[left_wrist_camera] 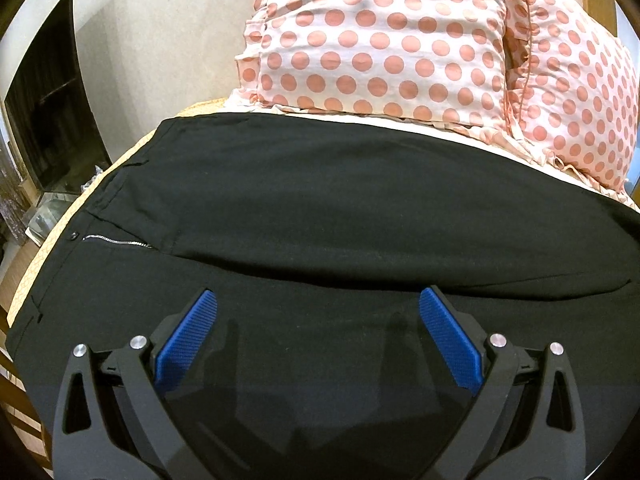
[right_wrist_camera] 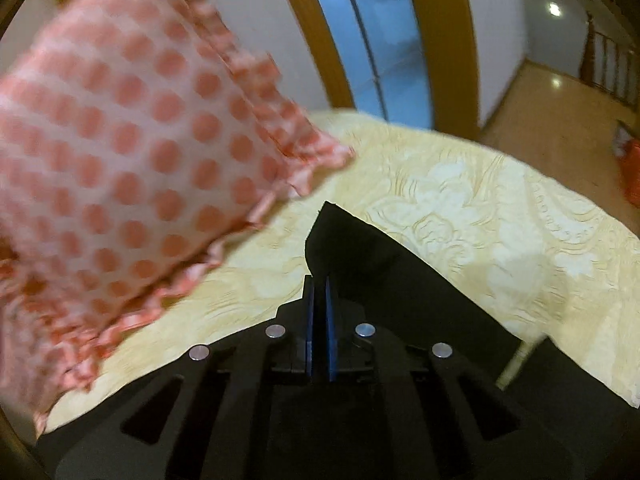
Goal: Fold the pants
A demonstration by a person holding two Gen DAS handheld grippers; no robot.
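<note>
Black pants lie spread across the bed, waistband with button and zipper at the left. My left gripper is open, its blue pads wide apart just above the near part of the pants. My right gripper is shut on a black edge of the pants, which stands up past the fingertips above the bed.
Polka-dot pink pillows rest behind the pants, one also in the right wrist view. The yellow patterned bedspread covers the bed. A dark screen stands at the left. A doorway and wooden floor lie beyond.
</note>
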